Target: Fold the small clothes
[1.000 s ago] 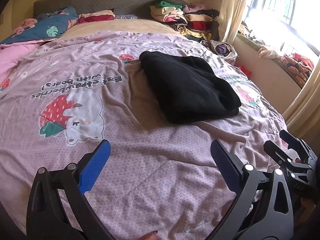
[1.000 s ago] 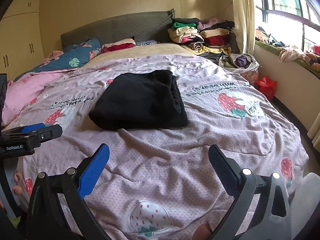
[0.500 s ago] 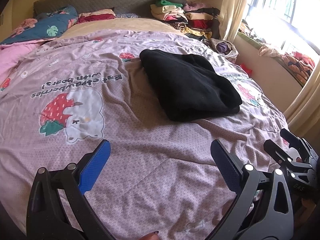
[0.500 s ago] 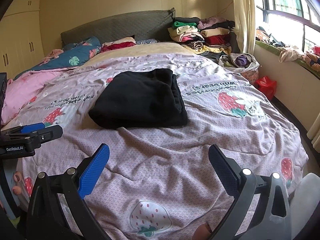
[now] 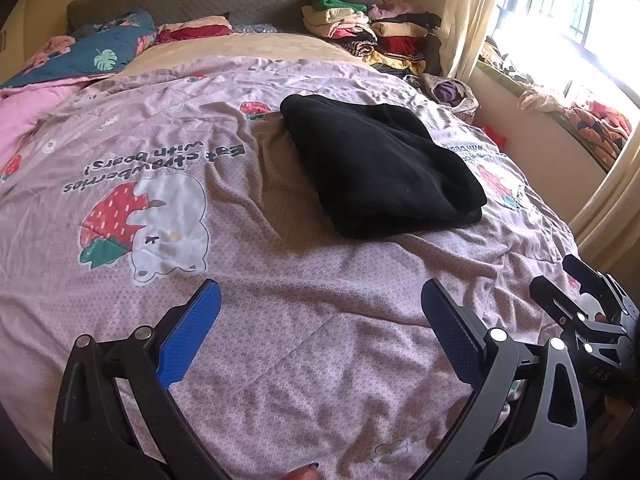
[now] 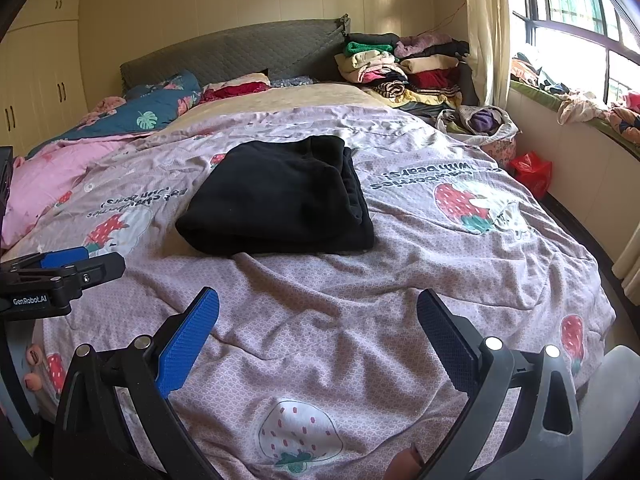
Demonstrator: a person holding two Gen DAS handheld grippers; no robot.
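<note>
A black garment (image 5: 380, 168) lies folded in a thick rectangle on the lilac strawberry-print quilt (image 5: 280, 280); it also shows in the right wrist view (image 6: 280, 200). My left gripper (image 5: 320, 320) is open and empty, held above the quilt short of the garment. My right gripper (image 6: 318, 320) is open and empty, also short of the garment. The right gripper shows at the right edge of the left wrist view (image 5: 580, 300). The left gripper shows at the left edge of the right wrist view (image 6: 64, 268).
A pile of folded clothes (image 6: 400, 68) sits at the head of the bed by the curtain. Blue and pink bedding (image 6: 120, 128) lies at the far left. A bag of clothes (image 6: 484, 124) and a red bag (image 6: 530, 170) are beside the bed under the window sill.
Both grippers stay open and empty. The views have shifted only slightly; the black garment has not moved.
</note>
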